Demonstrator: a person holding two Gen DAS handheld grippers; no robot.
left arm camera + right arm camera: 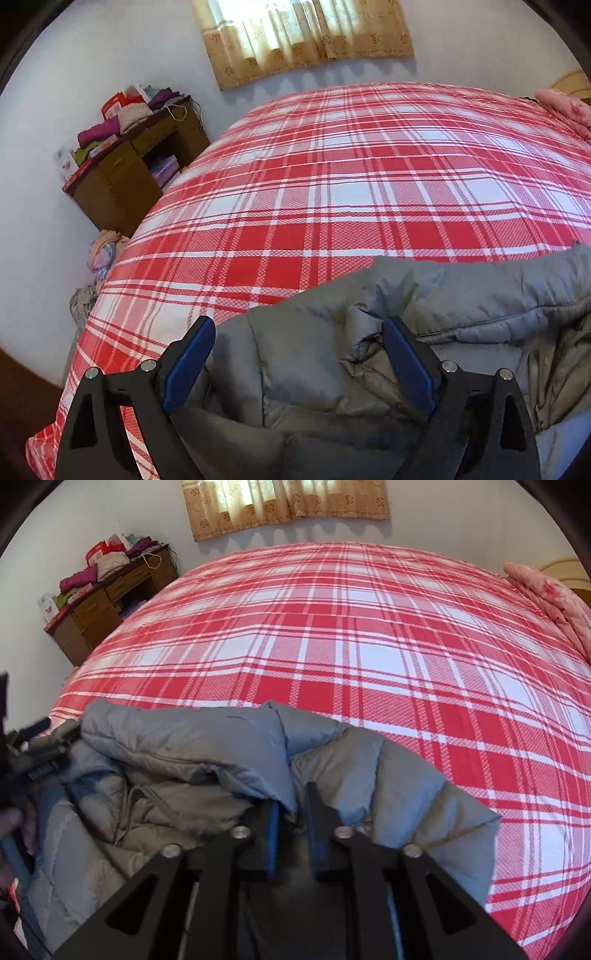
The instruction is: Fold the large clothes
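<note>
A grey puffy jacket (pixel 314 369) lies crumpled on the near part of the red-and-white plaid bed (pixel 332 166). My left gripper (pixel 297 322) stands wide open over the jacket's left end, and its blue pads sit clear of the fabric on either side. In the right wrist view the jacket (pixel 184 746) is bunched with its lining showing. My right gripper (pixel 291 797) is narrowly open at its right part, with a fold of fabric hanging into the gap. The left gripper (pixel 33 753) shows blurred at that view's left edge, with a hand (pixel 11 819) below it.
The plaid bed (pixel 369 627) stretches bare beyond the jacket. A wooden desk (pixel 122 177) piled with clothes and boxes stands by the far left wall. Loose clothes (pixel 103 251) lie on the floor beside the bed. A pink quilt (pixel 546 602) sits at the far right.
</note>
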